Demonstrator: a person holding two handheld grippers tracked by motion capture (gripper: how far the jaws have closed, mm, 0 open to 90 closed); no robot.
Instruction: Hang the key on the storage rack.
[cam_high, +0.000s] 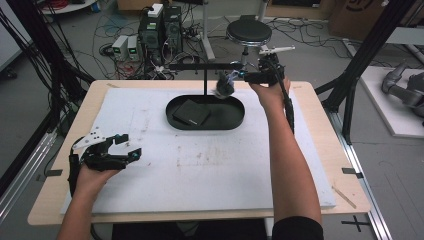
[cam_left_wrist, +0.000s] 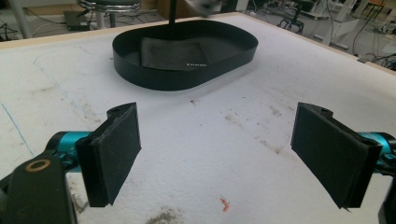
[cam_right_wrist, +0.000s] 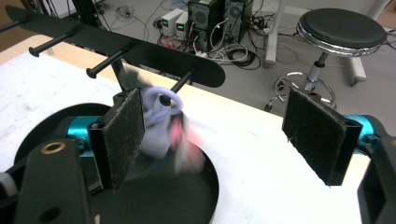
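Two grippers are gaping, holding nothing: right gripper (cam_high: 250, 76) is leaving a keyring (cam_right_wrist: 161, 119) hanging on the rack (cam_right_wrist: 140, 49) at twelve o'clock; left gripper (cam_high: 127, 147) is idling at eight o'clock, retreat seemingly next.

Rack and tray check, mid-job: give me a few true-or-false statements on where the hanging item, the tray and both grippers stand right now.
1. A small item hangs by its loop from a peg of the black rack. True.
2. The right gripper is shut on that item. False: its jaws stand wide apart, with the item beside the left jaw.
3. The black oval tray holds a flat dark square piece. True.
4. The left gripper reaches into the tray. False: it sits over the white mat near the table's front left, well short of the tray.
5. The left gripper is open and holds nothing. True.
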